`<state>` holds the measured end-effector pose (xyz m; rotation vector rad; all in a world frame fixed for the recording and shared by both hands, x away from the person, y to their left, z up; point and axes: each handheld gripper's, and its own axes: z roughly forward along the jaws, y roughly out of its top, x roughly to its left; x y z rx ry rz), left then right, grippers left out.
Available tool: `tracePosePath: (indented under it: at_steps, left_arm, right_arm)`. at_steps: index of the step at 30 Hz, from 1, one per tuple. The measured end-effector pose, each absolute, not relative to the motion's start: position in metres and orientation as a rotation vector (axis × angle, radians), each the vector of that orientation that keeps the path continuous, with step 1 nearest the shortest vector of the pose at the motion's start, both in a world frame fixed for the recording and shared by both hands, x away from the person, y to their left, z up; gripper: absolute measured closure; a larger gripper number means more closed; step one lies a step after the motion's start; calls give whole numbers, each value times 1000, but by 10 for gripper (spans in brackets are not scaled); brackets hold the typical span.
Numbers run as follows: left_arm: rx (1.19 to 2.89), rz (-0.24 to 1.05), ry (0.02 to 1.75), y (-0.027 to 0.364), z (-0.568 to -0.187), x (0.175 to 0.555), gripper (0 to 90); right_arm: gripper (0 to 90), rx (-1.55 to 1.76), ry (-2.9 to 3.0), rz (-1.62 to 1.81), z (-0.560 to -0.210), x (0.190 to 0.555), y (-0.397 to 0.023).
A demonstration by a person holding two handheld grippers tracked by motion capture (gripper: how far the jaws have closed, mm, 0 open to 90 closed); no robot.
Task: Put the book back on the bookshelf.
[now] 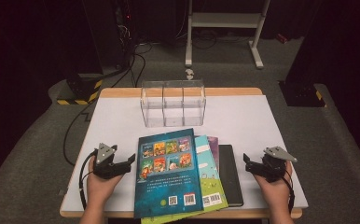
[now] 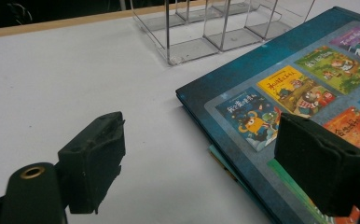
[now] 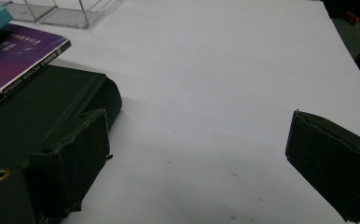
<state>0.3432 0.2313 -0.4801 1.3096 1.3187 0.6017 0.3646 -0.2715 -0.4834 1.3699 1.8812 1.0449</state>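
Left gripper (image 1: pixel 132 160): jaws parted, nothing held | right gripper (image 1: pixel 246 162): likewise parted | book stack (image 1: pixel 169 172) flanked (blue picture book topmost) | clear divider rack (image 1: pixel 173 103) set behind.

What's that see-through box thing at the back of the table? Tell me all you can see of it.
The clear rack looks like transparent plastic, with upright dividers splitting it into three side-by-side compartments, all empty. It stands upright on the white table near the far edge, just behind the stack of books, apart from it. Nothing touches it but the table.
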Motion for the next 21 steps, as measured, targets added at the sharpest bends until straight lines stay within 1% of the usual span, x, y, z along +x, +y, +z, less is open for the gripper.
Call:
tracePosePath:
  at_steps: [4,17,21]
  left_arm:
    - [1304,578,1328,232,-480,344,168]
    - [1265,580,1327,232,-478,342,165]
    - [1242,578,1334,233,-477,341,150]
  right_arm:
    - [57,1346,1869,1092,-481,362,-272]
    - [59,1326,1876,1089,-478,361,-272]
    - [59,1322,1881,1080,-476,361,-272]
